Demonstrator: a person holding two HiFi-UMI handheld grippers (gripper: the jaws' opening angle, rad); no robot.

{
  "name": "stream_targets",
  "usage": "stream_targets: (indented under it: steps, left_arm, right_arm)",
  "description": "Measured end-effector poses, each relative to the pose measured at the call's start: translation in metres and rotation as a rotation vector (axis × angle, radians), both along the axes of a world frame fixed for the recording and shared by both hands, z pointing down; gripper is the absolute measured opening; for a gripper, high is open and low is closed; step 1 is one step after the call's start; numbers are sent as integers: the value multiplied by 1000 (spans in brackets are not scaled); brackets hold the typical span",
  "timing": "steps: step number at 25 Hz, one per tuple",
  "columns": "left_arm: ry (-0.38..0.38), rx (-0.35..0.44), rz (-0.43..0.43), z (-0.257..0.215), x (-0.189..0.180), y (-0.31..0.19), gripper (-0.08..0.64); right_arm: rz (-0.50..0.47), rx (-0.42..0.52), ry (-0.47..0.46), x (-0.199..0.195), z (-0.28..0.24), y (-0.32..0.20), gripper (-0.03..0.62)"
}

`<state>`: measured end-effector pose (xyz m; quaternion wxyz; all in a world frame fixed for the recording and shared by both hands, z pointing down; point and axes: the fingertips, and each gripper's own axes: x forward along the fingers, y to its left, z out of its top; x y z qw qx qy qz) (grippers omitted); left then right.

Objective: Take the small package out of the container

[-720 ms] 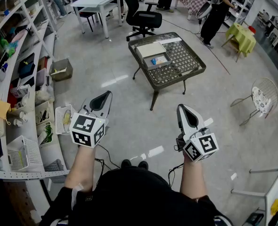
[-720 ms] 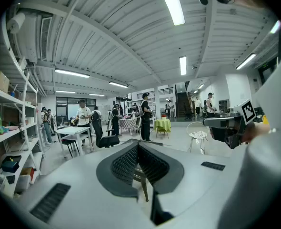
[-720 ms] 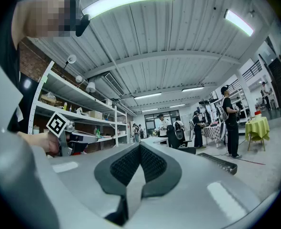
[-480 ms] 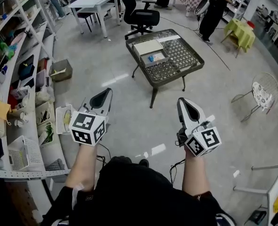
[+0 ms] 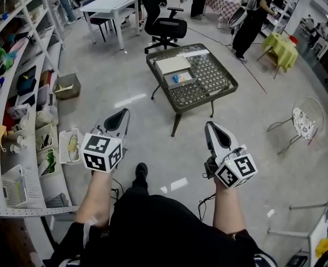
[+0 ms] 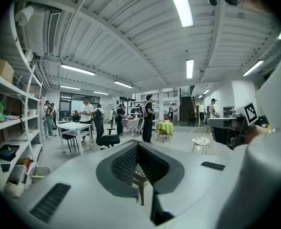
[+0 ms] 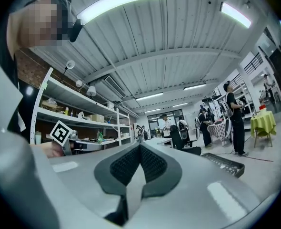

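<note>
A low woven-top table (image 5: 208, 71) stands on the floor some way ahead of me. On it lies a shallow grey container (image 5: 181, 83) with a small blue package (image 5: 178, 78) inside, next to a white flat box (image 5: 172, 64). Both grippers are held up well short of the table. My left gripper (image 5: 123, 112) is shut with nothing in it, its jaws meeting at the tip in the left gripper view (image 6: 138, 145). My right gripper (image 5: 208, 125) is likewise shut and empty, as the right gripper view (image 7: 140, 146) shows.
Metal shelving (image 5: 19, 93) full of bins runs along the left. A cardboard box (image 5: 67, 85) sits on the floor beside it. A black office chair (image 5: 166, 26) and a white table (image 5: 110, 4) stand beyond the low table. A wire chair (image 5: 304, 117) is at right; people stand at the back.
The view has moved forward toward the low table and a shoe has come into sight below. Both grippers keep their place in front of me, still shut.
</note>
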<state>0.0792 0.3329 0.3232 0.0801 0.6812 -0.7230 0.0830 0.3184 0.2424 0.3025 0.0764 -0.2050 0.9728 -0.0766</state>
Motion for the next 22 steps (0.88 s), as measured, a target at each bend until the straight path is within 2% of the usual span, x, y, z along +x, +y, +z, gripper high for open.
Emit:
stream_targets:
  steps: [5,10,17,22]
  left_arm:
    - [56,-26,-10,26,-45,-31,6]
    - [96,-40,-3,41,-99,-74,6]
    - [149,-57,9,51,-177,-120,6]
    - [169,-55,23,53,-214,-137,6]
  right_arm:
    - [10,16,15,-40,-3,-32,11]
    - [-7,-39,18,-98,8,-70,11]
    - [-19,-69,45,-180,7,-110,11]
    - [-25,-94,41,-217,9,-125,14]
